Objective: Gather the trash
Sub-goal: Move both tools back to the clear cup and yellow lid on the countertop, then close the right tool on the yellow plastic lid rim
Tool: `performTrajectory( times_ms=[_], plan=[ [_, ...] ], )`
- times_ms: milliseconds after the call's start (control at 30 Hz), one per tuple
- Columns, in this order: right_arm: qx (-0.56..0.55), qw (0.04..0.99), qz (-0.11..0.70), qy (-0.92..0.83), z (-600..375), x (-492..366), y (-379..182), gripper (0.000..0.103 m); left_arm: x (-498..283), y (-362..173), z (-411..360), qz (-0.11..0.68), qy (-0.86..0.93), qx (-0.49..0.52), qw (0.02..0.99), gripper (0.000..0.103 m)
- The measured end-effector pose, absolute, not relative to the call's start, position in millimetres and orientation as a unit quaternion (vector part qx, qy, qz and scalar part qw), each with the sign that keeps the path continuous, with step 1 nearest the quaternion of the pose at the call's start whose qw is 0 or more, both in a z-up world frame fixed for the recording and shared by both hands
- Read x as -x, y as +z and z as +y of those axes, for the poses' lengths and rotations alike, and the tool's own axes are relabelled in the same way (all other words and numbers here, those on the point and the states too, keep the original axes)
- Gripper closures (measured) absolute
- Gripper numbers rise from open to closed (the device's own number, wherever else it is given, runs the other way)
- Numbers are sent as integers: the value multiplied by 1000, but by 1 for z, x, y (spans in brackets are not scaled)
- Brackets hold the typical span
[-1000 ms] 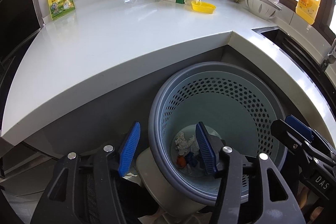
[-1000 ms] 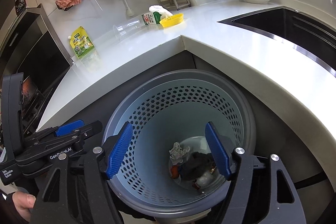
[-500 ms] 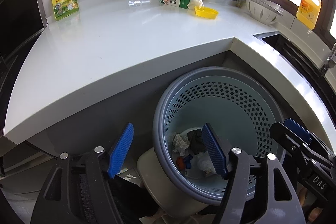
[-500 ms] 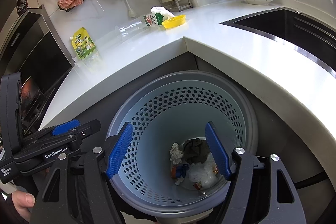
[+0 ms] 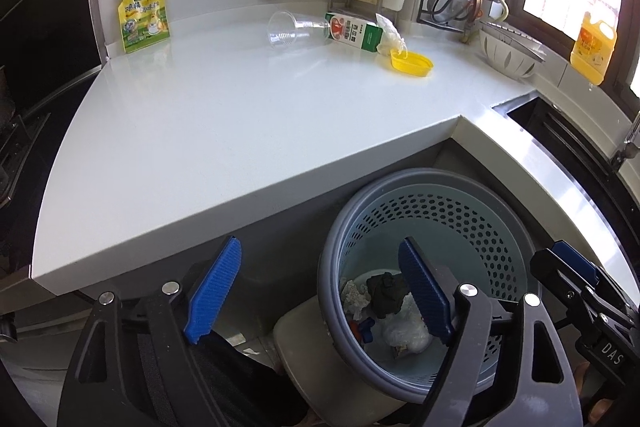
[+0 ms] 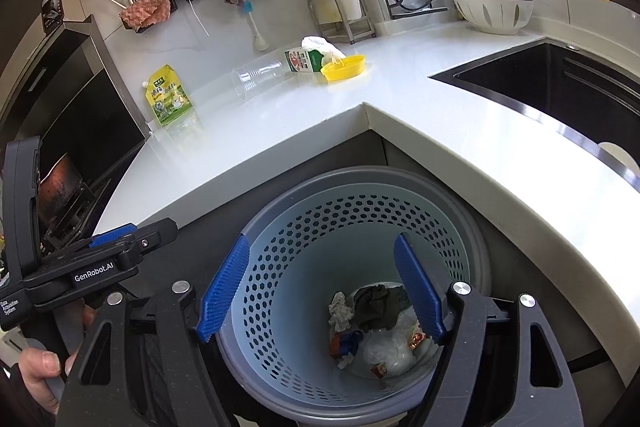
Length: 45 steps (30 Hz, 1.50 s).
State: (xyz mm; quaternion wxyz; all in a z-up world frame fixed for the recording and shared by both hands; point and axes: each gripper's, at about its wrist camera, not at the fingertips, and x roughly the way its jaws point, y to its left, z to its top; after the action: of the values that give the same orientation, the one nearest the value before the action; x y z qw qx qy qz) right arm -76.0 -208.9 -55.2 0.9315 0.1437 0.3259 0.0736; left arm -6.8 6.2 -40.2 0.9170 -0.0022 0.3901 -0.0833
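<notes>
Cup (image 5: 289, 29), carton (image 5: 354, 31), pouch (image 5: 144, 15) on counter (image 5: 240, 123); nothing blocks them.

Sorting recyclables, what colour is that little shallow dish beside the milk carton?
Yellow dish, clearest in the right wrist view.

Your left gripper (image 5: 320, 291) hangs with its blue pads spread wide and nothing between them, one pad over the dark cabinet front, the other over the perforated grey bin (image 5: 496, 227). In the bin lie a dark crumpled wad (image 5: 386, 293), white paper and a clear plastic bag. On the white counter (image 5: 240, 131), well apart from you, a clear cup (image 5: 288, 30) lies on its side touching a milk carton (image 5: 354, 31), a yellow lid (image 5: 412, 62) just beside them; a yellow pouch (image 5: 143, 15) leans at the back left.
</notes>
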Motion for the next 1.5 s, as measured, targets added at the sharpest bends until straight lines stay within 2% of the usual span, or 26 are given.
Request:
performTrajectory(
  times_ms=[133,267,400,700,1100,1500],
  plan=[
    [-131,937,316,71,-208,64,-45,28,-7,-27,16,372,-75,8,925,15],
    [-132,940,306,74,-212,42,-34,22,-29,-13,26,355,-60,9,933,13],
    [-123,941,307,74,-216,10,-23,21,-60,-1,35,343,-49,10,938,10],
    [-85,941,318,81,-213,-75,-7,21,-144,13,32,319,-25,0,947,8],
    [-100,922,367,68,-215,-175,-23,21,-236,3,20,330,-18,-18,944,7],
    [-118,905,406,42,-210,-236,-36,21,-261,-11,18,345,-19,-15,938,7]
  ],
)
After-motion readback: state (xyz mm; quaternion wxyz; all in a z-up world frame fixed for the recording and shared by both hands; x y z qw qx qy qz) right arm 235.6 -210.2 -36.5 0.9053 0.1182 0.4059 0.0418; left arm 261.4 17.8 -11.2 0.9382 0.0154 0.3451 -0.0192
